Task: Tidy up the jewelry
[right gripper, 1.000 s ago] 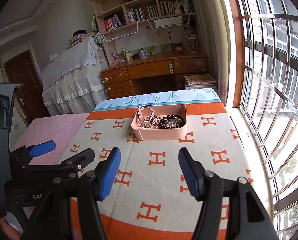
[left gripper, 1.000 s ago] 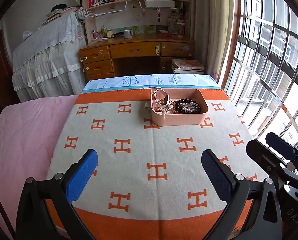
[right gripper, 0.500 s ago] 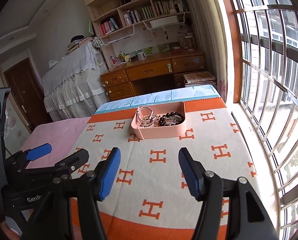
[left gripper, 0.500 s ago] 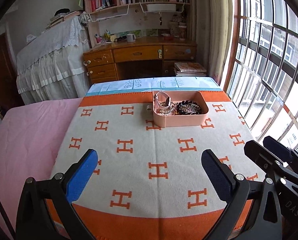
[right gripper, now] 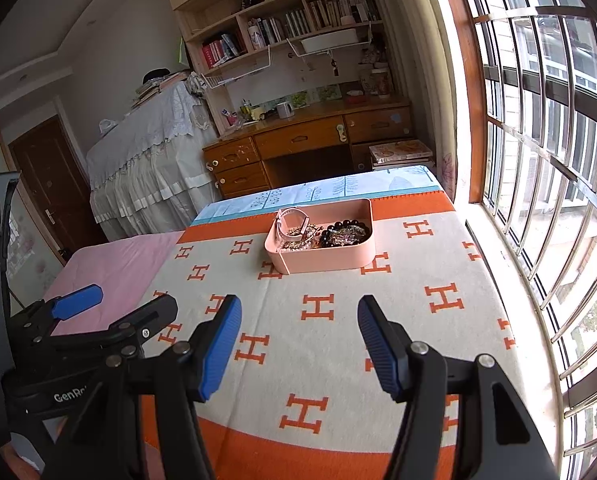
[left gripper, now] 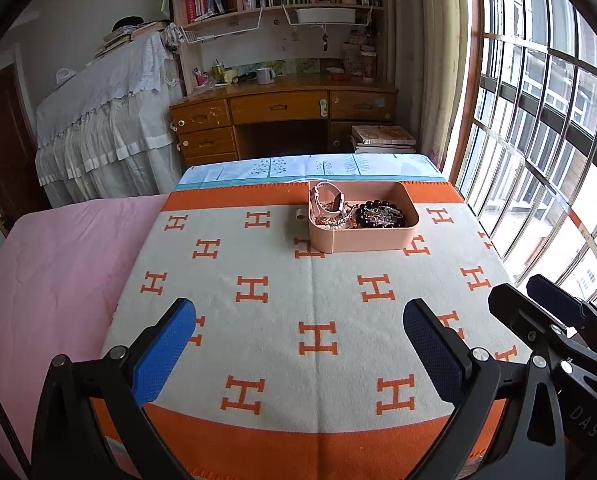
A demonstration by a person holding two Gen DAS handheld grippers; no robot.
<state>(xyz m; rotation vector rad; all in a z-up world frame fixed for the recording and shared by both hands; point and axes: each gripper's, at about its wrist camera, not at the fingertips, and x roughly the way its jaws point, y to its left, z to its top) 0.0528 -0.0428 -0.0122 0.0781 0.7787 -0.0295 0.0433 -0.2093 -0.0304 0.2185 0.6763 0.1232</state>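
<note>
A pink tray (left gripper: 364, 241) sits on the far middle of an orange-and-cream blanket (left gripper: 282, 300). It holds a pink-strapped watch (left gripper: 326, 200), pearl and gold chains (left gripper: 334, 221) and dark bead bracelets (left gripper: 378, 213). A small white ring-like piece (left gripper: 299, 213) lies just left of the tray. The tray also shows in the right wrist view (right gripper: 326, 262). My left gripper (left gripper: 298, 340) is open and empty, well short of the tray. My right gripper (right gripper: 298, 340) is open and empty, to the right of the left one.
A pink sheet (left gripper: 50, 264) covers the bed's left part. A wooden desk (left gripper: 282, 116) with bookshelves stands beyond the bed. A barred window (left gripper: 538, 140) runs along the right. A white-draped piece of furniture (left gripper: 106, 128) stands at the back left.
Both grippers have risen and tilted up a little, so the tray sits lower in both views. Both stay open and empty.
</note>
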